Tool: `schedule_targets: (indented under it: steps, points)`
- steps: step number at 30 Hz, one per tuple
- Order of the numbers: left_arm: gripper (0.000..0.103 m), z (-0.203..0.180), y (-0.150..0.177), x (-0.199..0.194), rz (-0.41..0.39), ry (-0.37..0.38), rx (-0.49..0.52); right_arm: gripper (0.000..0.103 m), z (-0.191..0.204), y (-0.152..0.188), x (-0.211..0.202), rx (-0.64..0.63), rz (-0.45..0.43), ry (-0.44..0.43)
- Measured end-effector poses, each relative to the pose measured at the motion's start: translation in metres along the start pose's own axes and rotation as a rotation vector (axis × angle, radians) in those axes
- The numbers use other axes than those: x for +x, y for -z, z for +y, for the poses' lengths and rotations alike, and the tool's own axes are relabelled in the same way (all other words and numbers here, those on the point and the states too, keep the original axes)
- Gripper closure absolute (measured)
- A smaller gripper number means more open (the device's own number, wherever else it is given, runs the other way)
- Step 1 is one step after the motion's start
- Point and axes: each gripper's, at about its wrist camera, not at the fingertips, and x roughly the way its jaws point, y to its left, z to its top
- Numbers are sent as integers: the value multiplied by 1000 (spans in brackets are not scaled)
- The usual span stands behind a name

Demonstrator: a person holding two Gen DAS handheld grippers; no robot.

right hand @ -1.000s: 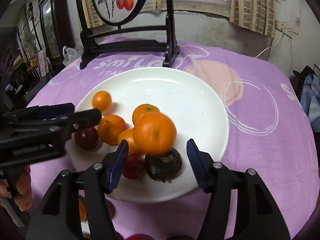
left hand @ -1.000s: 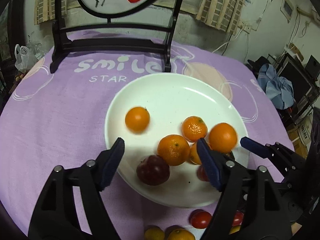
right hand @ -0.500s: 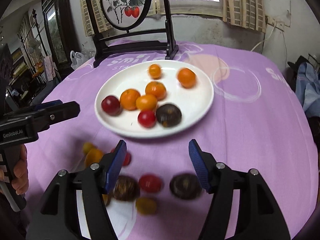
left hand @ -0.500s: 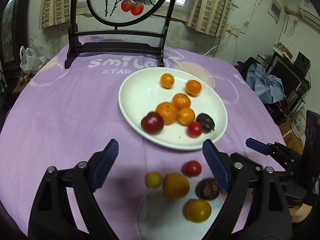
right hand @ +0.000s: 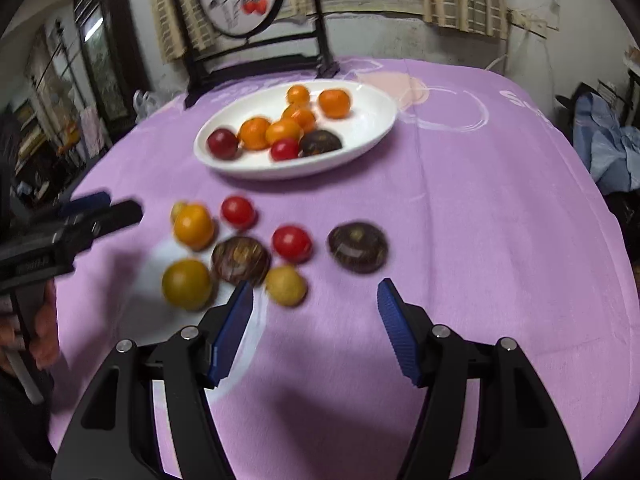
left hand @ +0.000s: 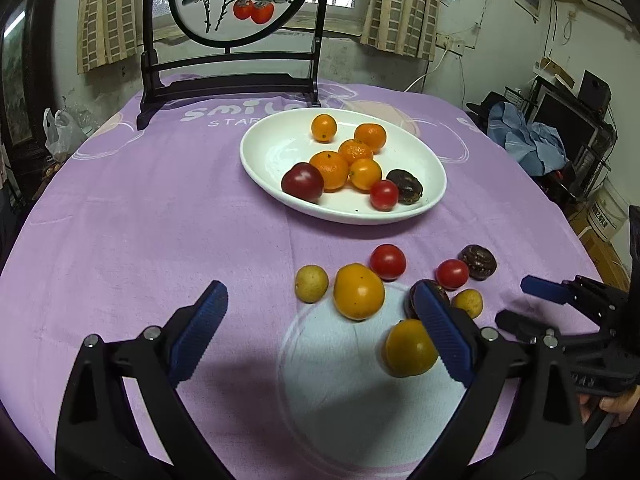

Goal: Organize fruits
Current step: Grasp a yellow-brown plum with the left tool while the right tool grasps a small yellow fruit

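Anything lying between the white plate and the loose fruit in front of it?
No. In the left wrist view only bare purple tablecloth lies between the white plate and the nearest loose fruit, a red tomato. The right wrist view agrees.

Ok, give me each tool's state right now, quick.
Left tool: open, holding nothing, above the loose fruit on the cloth.
Right tool: open, holding nothing.

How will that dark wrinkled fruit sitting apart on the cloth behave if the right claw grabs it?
The dark wrinkled fruit looks flattened and squat, so it probably rolls less than the round red tomato beside it. Its creased skin suggests softness; squeeze gently. The open right claw seems wide enough to span it.
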Motion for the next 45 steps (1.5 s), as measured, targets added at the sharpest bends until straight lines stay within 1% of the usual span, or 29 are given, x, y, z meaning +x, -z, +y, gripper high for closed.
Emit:
schedule_targets:
  steps: [5, 8, 10, 11, 12, 17, 19, 20, 25, 31, 35, 39, 42, 44, 45]
  points:
    - [7, 10, 6, 10, 29, 24, -25, 38, 19, 8, 20, -101, 61, 34]
    - [7, 15, 7, 12, 40, 40, -46, 38, 24, 5, 32, -119, 82, 58]
    - [7, 16, 6, 10, 32, 53, -50, 41, 23, 1, 38, -117, 83, 62]
    - [7, 16, 7, 9, 31, 55, -50, 43, 21, -2, 40, -113, 80, 64]
    - [7, 15, 7, 9, 32, 59, -47, 48, 20, -5, 41, -109, 78, 65]
    - [7, 6, 11, 12, 56, 68, -17, 56, 16, -16, 48, -97, 62, 61]
    - [7, 2, 12, 12, 59, 72, -2, 66, 14, -15, 47, -90, 48, 60]
    - [7, -1, 12, 12, 58, 79, 6, 75, 13, -15, 45, -84, 42, 47]
    - [7, -13, 17, 10, 66, 116, 47, 75, 5, -11, 32, -40, 25, 3]
    - [7, -31, 25, 11, 94, 159, 97, 75, -6, -3, 16, 11, -5, -4]
    - [7, -40, 30, 17, 108, 157, 115, 75, -10, 0, 15, 21, -3, -10]
    - [9, -43, 31, 25, 129, 134, 109, 75, -9, -1, 13, 14, -8, -22]
    - [20, -47, 32, 33, 148, 116, 112, 75, -8, -1, 10, 9, -19, -36]
    - [40, -51, 33, 41, 177, 106, 120, 75, -9, -1, 9, 8, -21, -43]
    - [43, -53, 34, 45, 193, 103, 121, 75, -9, -1, 8, 8, -23, -47]
